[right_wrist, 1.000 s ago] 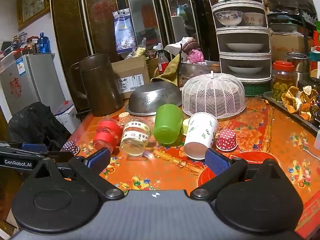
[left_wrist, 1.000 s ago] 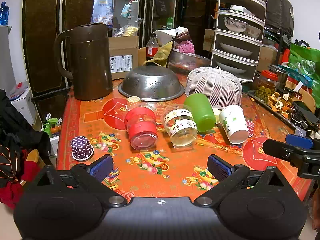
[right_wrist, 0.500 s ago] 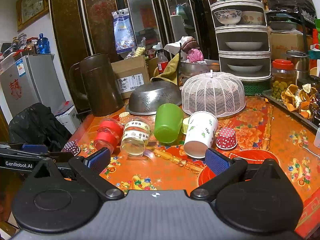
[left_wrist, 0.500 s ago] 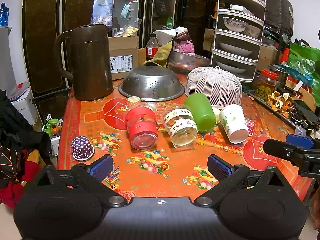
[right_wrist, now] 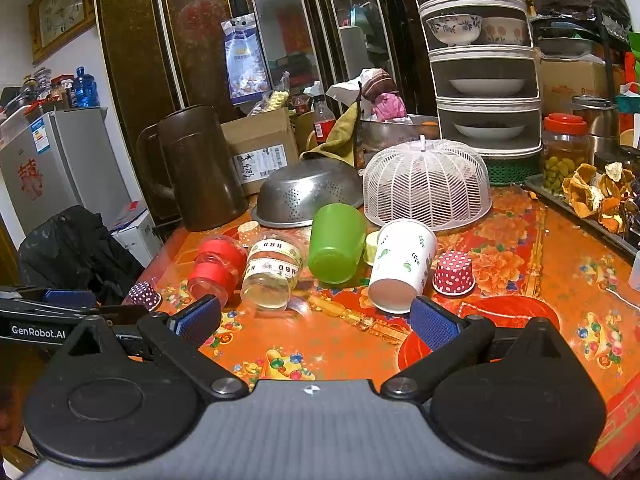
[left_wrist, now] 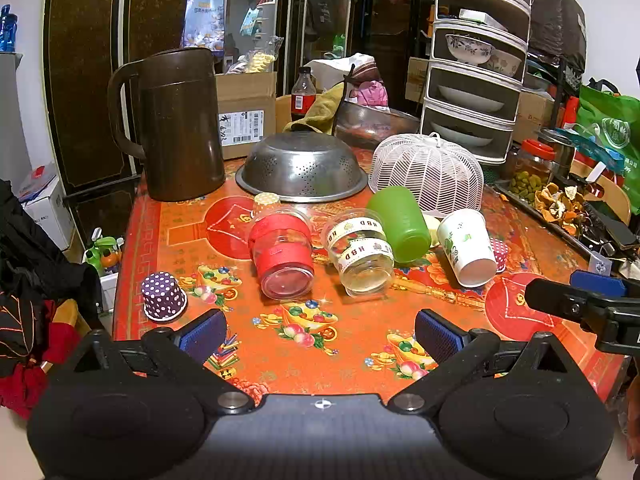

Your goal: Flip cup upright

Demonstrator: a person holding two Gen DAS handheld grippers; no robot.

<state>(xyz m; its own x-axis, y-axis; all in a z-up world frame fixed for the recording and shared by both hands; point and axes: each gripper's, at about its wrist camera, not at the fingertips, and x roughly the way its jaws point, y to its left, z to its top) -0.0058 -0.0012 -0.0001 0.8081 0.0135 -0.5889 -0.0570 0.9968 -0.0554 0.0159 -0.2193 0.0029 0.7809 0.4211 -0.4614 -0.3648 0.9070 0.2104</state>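
The clear cup point(left_wrist: 362, 252) lying on its side carries white bands printed "HBD", legible in both wrist views point(right_wrist: 274, 266). The left tongs' arm point(right_wrist: 38, 331), seen in the right wrist view, bears the white marking "GenRobot.AI". The shipping label on the cardboard box point(left_wrist: 246, 114) shows print and handwriting too small to read.

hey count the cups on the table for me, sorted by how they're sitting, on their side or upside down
Lying on their side: 4, the red-banded clear cup, the HBD-taped clear cup, the green cup, the white paper cup.
Upside down: 2, the purple dotted cup, the red dotted cup.
Total: 6.
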